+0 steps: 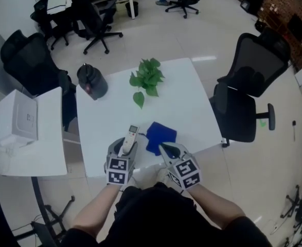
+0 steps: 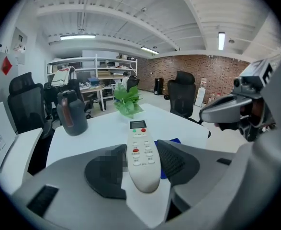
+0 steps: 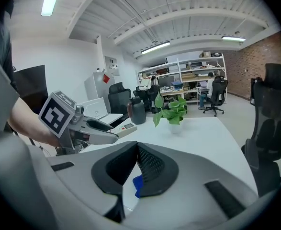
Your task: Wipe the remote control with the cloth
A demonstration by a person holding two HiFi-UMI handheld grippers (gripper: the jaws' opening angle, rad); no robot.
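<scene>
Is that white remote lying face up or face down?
Face up: the remote shows its buttons and small screen, between the fingers of the left gripper.

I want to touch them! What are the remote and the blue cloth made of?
The remote looks like hard plastic: off-white, smooth, with a slight sheen and a rigid moulded shape. Its coloured buttons are probably rubber. The cloth seems to be soft fabric: matt deep blue, lying limp and flat on the table, with no shine. Its weave is too small to tell.
</scene>
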